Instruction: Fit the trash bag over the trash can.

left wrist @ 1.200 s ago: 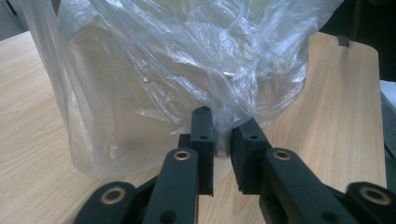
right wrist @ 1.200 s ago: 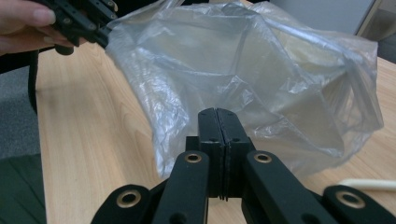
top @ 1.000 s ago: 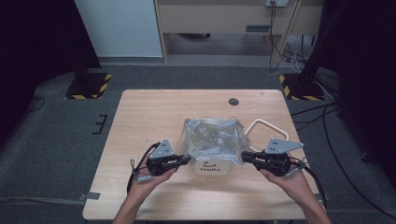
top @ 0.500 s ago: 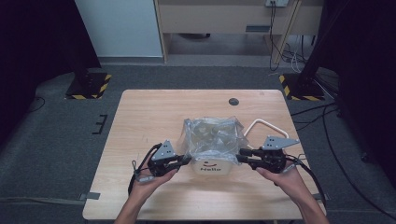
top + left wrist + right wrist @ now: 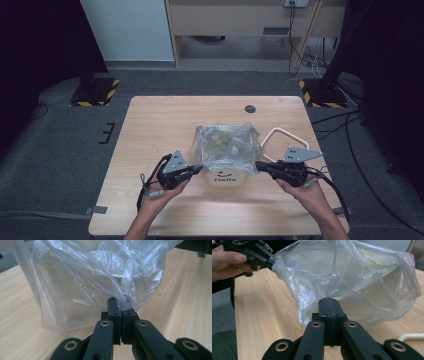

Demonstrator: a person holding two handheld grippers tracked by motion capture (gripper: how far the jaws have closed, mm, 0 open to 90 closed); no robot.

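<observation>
So both claws are pinching the clear plastic bag (image 5: 226, 145) rn, left gripper (image 5: 196, 170) and right gripper (image 5: 260, 165) on opposite edges of it over the white bin (image 5: 227, 179) mid-table, imo pull evenly outward/down w/o tearing the film.

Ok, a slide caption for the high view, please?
Both grippers, left and right, pinch the clear plastic bag lining a white bin.

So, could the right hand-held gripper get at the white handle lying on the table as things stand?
Probably not right away. The right hand-held gripper is shut on the plastic bag and would have to let go first. The white handle lies just beyond it on the table, with nothing between.
</observation>
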